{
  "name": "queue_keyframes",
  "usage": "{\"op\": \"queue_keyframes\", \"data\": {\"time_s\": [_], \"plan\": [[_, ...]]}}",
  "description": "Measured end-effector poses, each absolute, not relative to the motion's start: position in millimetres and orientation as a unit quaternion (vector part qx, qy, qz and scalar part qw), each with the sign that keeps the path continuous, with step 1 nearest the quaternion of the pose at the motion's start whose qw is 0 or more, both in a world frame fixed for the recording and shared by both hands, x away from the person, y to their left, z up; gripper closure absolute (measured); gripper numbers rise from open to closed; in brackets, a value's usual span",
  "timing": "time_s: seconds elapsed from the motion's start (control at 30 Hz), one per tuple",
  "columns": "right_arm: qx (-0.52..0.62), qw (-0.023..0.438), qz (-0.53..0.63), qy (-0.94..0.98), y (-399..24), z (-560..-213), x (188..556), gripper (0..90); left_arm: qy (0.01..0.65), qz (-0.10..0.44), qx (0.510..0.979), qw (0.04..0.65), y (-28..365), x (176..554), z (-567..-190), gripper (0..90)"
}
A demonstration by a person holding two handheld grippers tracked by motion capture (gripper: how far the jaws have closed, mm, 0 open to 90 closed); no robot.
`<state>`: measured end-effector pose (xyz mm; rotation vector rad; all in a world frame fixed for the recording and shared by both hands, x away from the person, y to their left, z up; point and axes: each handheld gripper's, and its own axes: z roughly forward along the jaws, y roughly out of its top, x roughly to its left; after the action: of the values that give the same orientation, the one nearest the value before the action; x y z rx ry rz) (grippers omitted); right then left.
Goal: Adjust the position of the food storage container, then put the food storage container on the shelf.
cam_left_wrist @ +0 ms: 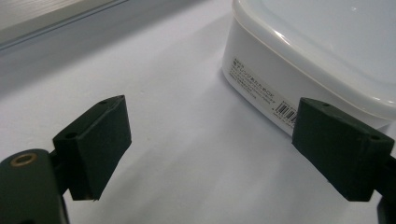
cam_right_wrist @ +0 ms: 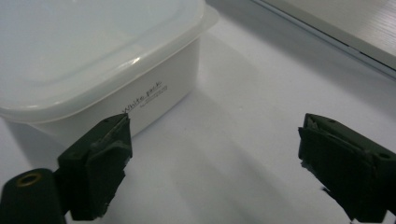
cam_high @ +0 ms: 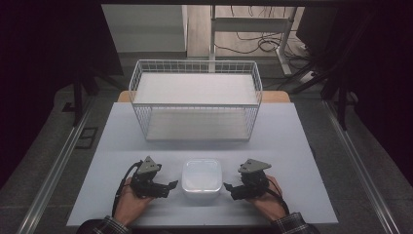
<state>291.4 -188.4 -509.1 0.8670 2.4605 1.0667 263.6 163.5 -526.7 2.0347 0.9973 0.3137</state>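
Sitting near the front edge of the pale worktop [cam_high: 292, 131]: white square lidded plastic box [cam_high: 201, 178], dead centre between left tool [cam_high: 168, 187] and right tool [cam_high: 229, 187]. Both spread wide, empty, pointing inward, about equally close.

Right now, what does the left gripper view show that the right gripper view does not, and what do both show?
The left gripper view alone shows a barcode label with small print on the box side. The right gripper view alone shows the words "White pack" printed on another side of the box. Both show the white lidded box resting on the pale table, with the view's own two black jaws wide apart and nothing between them; one jaw stands in front of the box's lower side.
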Motion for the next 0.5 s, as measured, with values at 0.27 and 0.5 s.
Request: {"op": "queue_keyframes", "data": {"time_s": [0.27, 0.5], "plan": [[0.305, 0.150, 0.378, 0.861, -190.7, -507.2, 291.1, 5.2, 0.373, 0.136, 0.819, 0.413, 162.7, 263.6, -529.0, 8.2], [0.297, 0.157, 0.386, 0.859, -192.3, -501.0, 288.6, 4.4, 0.381, 0.104, 0.806, 0.440, 170.4, 265.4, -519.9, 12.2]]}}
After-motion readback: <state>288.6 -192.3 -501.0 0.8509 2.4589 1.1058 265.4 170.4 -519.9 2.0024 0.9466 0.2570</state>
